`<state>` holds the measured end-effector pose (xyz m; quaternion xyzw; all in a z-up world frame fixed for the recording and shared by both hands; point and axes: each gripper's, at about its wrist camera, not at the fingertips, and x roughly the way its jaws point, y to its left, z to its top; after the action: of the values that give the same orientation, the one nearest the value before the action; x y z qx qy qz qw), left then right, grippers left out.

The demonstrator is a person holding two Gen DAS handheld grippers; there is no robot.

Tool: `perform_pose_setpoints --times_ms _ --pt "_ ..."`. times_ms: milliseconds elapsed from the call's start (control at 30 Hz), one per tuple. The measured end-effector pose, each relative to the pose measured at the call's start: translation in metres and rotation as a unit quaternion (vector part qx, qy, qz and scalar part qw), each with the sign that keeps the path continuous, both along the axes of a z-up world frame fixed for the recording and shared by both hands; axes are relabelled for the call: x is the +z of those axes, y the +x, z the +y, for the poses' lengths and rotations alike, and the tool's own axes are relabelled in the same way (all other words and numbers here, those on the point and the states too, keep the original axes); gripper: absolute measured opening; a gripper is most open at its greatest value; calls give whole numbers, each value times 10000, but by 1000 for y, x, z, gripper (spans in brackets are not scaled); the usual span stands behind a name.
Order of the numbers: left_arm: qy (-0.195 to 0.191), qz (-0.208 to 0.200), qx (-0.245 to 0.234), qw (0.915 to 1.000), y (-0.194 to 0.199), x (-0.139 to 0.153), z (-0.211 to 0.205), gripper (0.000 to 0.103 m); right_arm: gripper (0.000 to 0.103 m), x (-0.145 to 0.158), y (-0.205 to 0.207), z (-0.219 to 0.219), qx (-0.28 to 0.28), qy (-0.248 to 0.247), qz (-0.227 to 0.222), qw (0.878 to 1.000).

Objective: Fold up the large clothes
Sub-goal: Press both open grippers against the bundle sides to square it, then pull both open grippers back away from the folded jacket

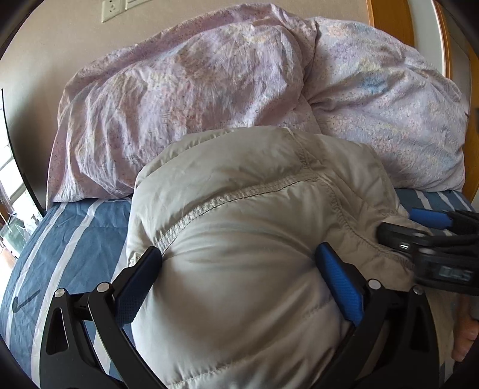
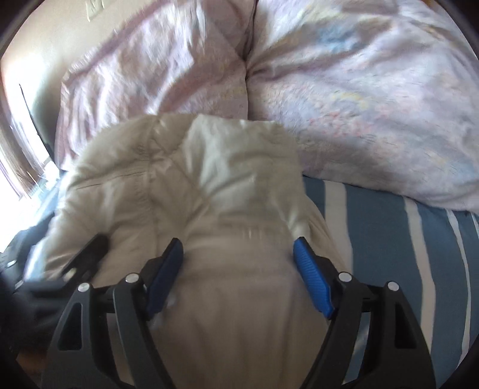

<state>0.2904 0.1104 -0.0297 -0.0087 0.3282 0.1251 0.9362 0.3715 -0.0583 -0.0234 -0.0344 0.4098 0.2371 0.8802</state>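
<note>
Left wrist view is filled by a puffy beige down jacket [image 1: 254, 227], bundled on the striped blue bedsheet [image 1: 69, 239] and butted against a pale floral duvet [image 1: 209, 89] heaped at the far side. The left gripper [image 1: 239, 275] is set wide, and a thick roll of the jacket bulges between its blue pads [image 1: 341, 287]; both pads are seen touching the fabric, though whether it is truly clamped or only straddled cannot be told for certain. The right gripper [image 1: 431, 239] is seen just beside it on the right, lying on the same garment.

From the right wrist view, which is blurred, the jacket [image 2: 209, 209] is again seen running away from the jaws toward the duvet [image 2: 359, 104], so its long axis is judged to lie straight ahead of both tools, not across them. The right gripper [image 2: 239, 278] is likewise spread around a fold of the padding, with the left gripper's dark finger [image 2: 86, 257] close at its left.

Neither tool is clearly nearer; both are placed at the near end of the bundle. A forward roll or fold toward the duvet is judged the likely move.

The bedsheet [image 2: 389, 254] is soft and yielding. A beige wall with a socket plate [image 1: 112, 10] and a wooden frame [image 1: 389, 21] are seen behind.
</note>
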Motion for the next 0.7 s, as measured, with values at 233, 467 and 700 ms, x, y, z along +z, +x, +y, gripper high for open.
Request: perform_pose_setpoints --times_ms 233,467,700 --pt "76 -65 -39 9999 -35 17 -7 102 76 4 -43 -19 332 -192 -128 9992" --pt "-21 248 79 9997 -17 1 -5 102 89 -23 -27 -13 218 -353 -34 9991" --pt "-61 -17 121 9999 -36 13 -4 102 94 -12 -34 -30 -20 41 -32 10000"
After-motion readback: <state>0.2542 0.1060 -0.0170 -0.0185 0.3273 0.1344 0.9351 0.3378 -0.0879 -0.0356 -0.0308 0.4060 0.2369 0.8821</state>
